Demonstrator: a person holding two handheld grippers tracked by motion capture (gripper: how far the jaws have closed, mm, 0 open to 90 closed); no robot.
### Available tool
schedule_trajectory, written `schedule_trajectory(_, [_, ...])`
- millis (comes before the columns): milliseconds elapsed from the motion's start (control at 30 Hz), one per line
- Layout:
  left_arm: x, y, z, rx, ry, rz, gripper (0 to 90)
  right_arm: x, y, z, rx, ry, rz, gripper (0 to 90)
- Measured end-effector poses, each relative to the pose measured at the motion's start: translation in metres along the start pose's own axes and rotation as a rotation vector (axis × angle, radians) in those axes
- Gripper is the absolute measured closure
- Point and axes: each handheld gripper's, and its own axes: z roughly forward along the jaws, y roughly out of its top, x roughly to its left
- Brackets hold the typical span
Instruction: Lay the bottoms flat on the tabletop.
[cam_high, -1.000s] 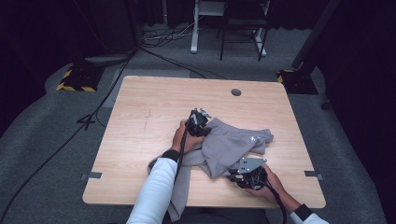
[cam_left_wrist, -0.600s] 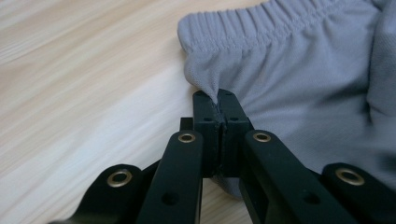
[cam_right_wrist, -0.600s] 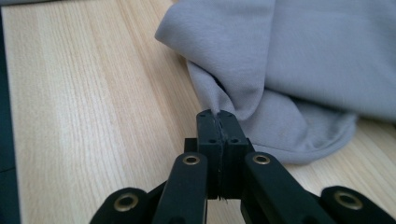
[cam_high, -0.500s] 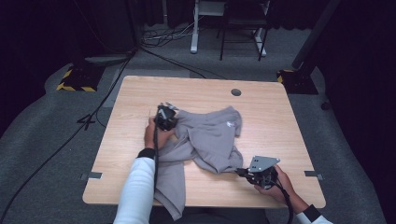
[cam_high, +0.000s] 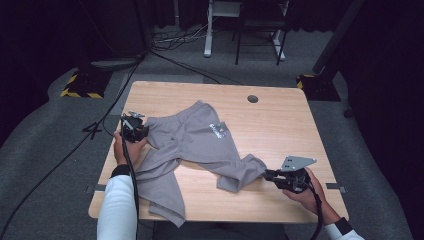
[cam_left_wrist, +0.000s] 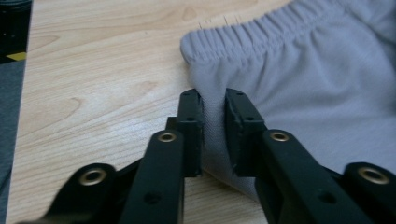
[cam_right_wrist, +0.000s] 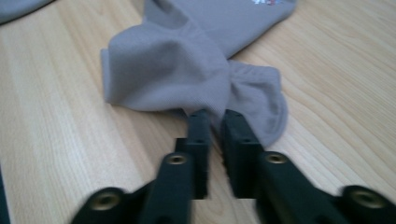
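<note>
Grey trousers (cam_high: 200, 140) lie spread across the wooden table (cam_high: 280, 120), waistband to the left, one leg running right and the other hanging over the front edge. My left gripper (cam_high: 135, 131) is at the waistband corner (cam_left_wrist: 219, 42). Its jaws have just been opening, but a fold of cloth still fills the gap between the pads (cam_left_wrist: 192, 121). My right gripper (cam_high: 267, 175) is at the end of the right leg (cam_right_wrist: 187, 70). Its jaws have also just been opening: the gathered hem lies at the tips, and wood shows through the gap behind it.
A round cable hole (cam_high: 252, 99) sits in the table's far side. Chair and desk legs (cam_high: 240, 35) and cables stand on the dark floor beyond. A yellow-black striped block (cam_high: 80, 90) lies on the floor at the left.
The left gripper has travelled left, dragging the waistband, so the bunched trousers are now stretched flat. The right gripper has shifted a little to the right with the leg end.
</note>
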Motion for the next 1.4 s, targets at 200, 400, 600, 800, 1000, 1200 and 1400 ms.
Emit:
schedule_trajectory(200, [-0.024, -0.001, -0.023, -0.098, -0.096, 0.114, 56.9, -0.006, 0.003, -0.005, -0.030, -0.019, 0.020, 57.3])
schedule_trajectory(400, [-0.080, -0.001, -0.040, -0.134, -0.220, 0.275, 42.5, -0.030, 0.014, -0.006, -0.092, -0.097, 0.070, 56.0])
schedule_trajectory(600, [-0.134, 0.003, -0.027, -0.105, -0.342, 0.388, 39.7, -0.041, 0.028, 0.060, 0.099, -0.092, 0.029, 53.1])
schedule_trajectory(800, [-0.148, 0.001, -0.001, -0.025, -0.315, 0.385, 39.8, -0.039, 0.027, 0.074, 0.153, -0.080, 0.022, 56.3])
schedule_trajectory(1000, [-0.131, -0.005, 0.012, 0.047, -0.202, 0.361, 43.1, -0.038, 0.011, 0.054, 0.214, -0.108, 0.025, 64.0])
schedule_trajectory(1200, [-0.110, -0.006, 0.010, 0.043, -0.093, 0.323, 44.9, -0.032, -0.003, 0.035, 0.244, -0.121, 0.045, 63.2])
schedule_trajectory(1400, [-0.085, -0.009, 0.008, 0.043, -0.047, 0.250, 43.6, -0.020, -0.018, 0.013, 0.283, -0.128, 0.060, 59.8])
